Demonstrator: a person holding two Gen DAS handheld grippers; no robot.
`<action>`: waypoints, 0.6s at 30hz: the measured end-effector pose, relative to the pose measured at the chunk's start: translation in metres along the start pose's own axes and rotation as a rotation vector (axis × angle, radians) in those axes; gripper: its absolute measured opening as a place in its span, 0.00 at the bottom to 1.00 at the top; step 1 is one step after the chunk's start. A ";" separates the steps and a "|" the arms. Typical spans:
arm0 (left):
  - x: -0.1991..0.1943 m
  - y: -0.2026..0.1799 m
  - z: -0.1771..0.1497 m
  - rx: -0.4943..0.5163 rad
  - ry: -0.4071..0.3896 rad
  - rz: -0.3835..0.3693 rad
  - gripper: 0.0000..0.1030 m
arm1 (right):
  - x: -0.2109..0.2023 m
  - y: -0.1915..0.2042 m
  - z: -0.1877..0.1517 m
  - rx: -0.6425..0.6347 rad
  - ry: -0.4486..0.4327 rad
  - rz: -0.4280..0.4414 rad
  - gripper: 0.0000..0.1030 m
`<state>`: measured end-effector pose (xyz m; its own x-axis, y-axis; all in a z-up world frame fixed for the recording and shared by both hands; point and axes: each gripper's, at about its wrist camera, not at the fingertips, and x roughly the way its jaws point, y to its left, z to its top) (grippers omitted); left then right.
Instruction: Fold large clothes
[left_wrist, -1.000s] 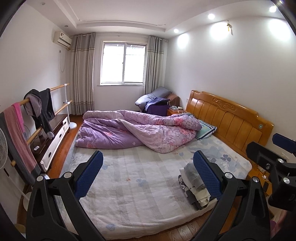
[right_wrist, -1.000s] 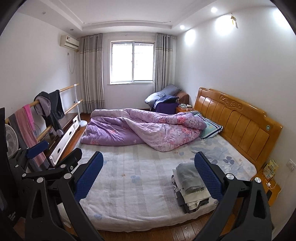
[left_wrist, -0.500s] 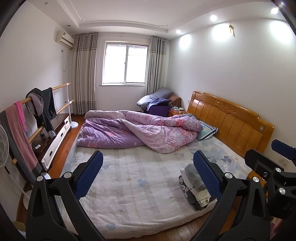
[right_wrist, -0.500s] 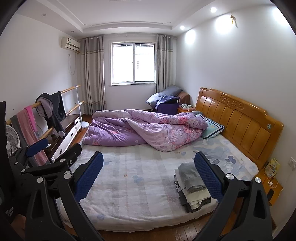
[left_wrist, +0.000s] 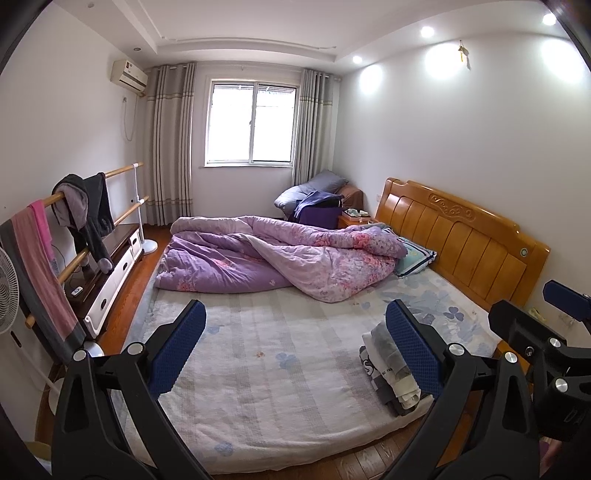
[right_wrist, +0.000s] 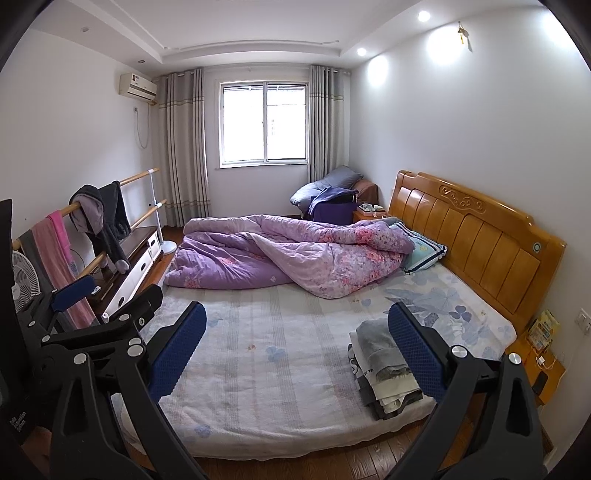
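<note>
A stack of folded clothes (left_wrist: 388, 363) lies on the near right corner of the bed (left_wrist: 273, 354); it also shows in the right wrist view (right_wrist: 380, 365). Dark and pink garments hang on a wooden rail (left_wrist: 85, 210) at the left, also seen in the right wrist view (right_wrist: 103, 218). My left gripper (left_wrist: 295, 343) is open and empty, held above the floor at the bed's foot. My right gripper (right_wrist: 297, 345) is open and empty beside it. Each gripper shows at the edge of the other's view.
A crumpled purple quilt (left_wrist: 280, 258) covers the far half of the bed. A wooden headboard (left_wrist: 461, 236) runs along the right. A low cabinet (left_wrist: 110, 269) and a fan (left_wrist: 7, 291) stand at the left. A nightstand (right_wrist: 535, 354) sits at the right.
Both grippers have risen and drawn back slightly from the bed. Their jaws stay open. Nothing on the bed has moved.
</note>
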<state>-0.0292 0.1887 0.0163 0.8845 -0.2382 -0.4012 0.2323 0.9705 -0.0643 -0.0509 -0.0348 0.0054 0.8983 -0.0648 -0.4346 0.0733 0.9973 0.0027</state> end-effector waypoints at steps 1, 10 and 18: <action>0.000 0.000 0.000 0.000 -0.001 -0.001 0.95 | 0.000 0.000 0.000 0.001 0.002 0.001 0.93; 0.001 0.001 0.000 -0.002 -0.001 0.004 0.95 | 0.000 0.001 0.001 0.003 0.004 -0.001 0.93; 0.001 -0.001 0.000 0.000 0.002 0.006 0.95 | 0.010 -0.004 -0.002 0.011 0.016 0.012 0.93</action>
<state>-0.0286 0.1872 0.0157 0.8852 -0.2323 -0.4030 0.2268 0.9720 -0.0620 -0.0431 -0.0393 -0.0009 0.8920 -0.0519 -0.4490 0.0672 0.9976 0.0183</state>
